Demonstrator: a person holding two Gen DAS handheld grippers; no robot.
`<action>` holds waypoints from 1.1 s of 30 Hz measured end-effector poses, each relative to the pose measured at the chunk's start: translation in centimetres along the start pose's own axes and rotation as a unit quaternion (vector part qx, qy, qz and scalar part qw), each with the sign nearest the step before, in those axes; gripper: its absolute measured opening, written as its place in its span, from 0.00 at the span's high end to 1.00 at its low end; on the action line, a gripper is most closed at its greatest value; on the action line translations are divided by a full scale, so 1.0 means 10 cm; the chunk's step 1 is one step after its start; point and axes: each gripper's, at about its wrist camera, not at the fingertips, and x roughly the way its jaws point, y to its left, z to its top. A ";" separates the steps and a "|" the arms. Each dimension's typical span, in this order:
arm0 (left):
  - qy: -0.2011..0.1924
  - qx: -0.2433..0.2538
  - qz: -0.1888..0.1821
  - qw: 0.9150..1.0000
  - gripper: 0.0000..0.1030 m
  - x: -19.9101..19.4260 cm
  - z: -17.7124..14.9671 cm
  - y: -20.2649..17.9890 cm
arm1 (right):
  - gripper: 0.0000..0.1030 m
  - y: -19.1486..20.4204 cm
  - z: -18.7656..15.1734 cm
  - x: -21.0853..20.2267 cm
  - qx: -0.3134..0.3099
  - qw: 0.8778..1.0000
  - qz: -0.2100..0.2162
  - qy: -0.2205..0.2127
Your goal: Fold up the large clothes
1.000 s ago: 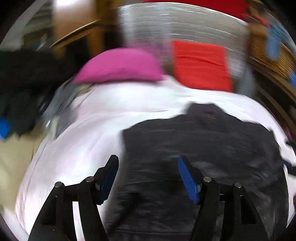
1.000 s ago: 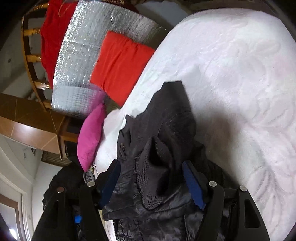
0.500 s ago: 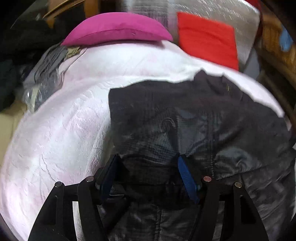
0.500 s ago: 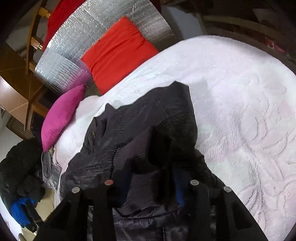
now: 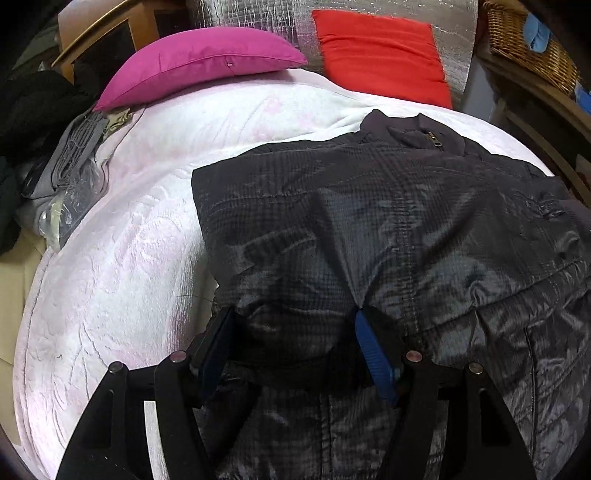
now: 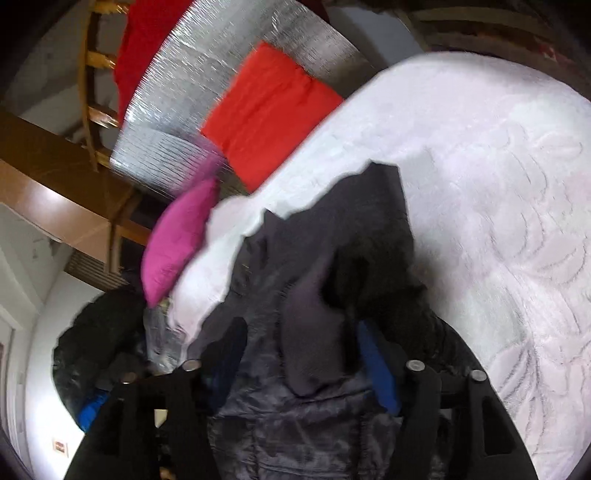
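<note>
Since a second ago the left gripper (image 5: 291, 343) has dropped onto the jacket (image 5: 388, 229), and the right gripper (image 6: 299, 354) has squeezed in and just opened again. The dark quilted jacket lies spread on the white bedspread (image 5: 122, 258), its collar and zipper toward the pillows. The left gripper's jaws stand fairly wide with a bunched fold of jacket between them, the blue pad at the right touching the cloth; a firm grip cannot be told. In the blurred right wrist view, a ribbed cuff (image 6: 314, 332) hangs between jaws standing apart. A pink pillow (image 5: 199, 59) and a red pillow (image 5: 380, 51) lie beyond, against a silver sheet (image 5: 258, 14).
</note>
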 end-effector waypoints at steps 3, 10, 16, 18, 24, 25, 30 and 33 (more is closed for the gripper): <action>0.000 0.003 -0.005 1.000 0.34 -0.01 -0.02 0.01 | 0.35 0.01 -0.02 0.10 0.000 1.000 -0.002 0.013; -0.001 0.005 -0.003 1.000 0.34 -0.03 -0.03 -0.02 | 0.42 0.07 -0.09 0.45 -0.049 0.996 -0.069 0.040; 0.003 -0.019 -0.013 1.000 0.34 -0.03 0.00 0.05 | 0.82 0.28 -0.23 0.60 -0.128 0.985 -0.100 0.064; 0.003 -0.024 -0.017 1.000 0.34 -0.03 0.00 0.07 | 0.90 0.27 -0.25 0.62 -0.133 0.980 -0.139 0.044; -0.023 -0.044 -0.042 0.998 0.34 -0.19 0.05 0.15 | 0.92 0.64 -0.25 0.16 -0.177 0.967 -0.166 -0.080; -0.028 -0.046 -0.045 0.998 0.34 -0.21 0.06 0.16 | 0.92 0.68 -0.25 0.09 -0.182 0.964 -0.168 -0.095; -0.051 -0.042 -0.032 0.997 0.34 -0.31 0.07 0.20 | 0.92 0.44 -0.14 0.09 -0.139 0.963 -0.204 -0.103; -0.055 -0.035 -0.011 0.998 0.34 -0.31 0.06 0.22 | 0.92 0.11 -0.08 0.21 -0.097 0.965 -0.234 -0.064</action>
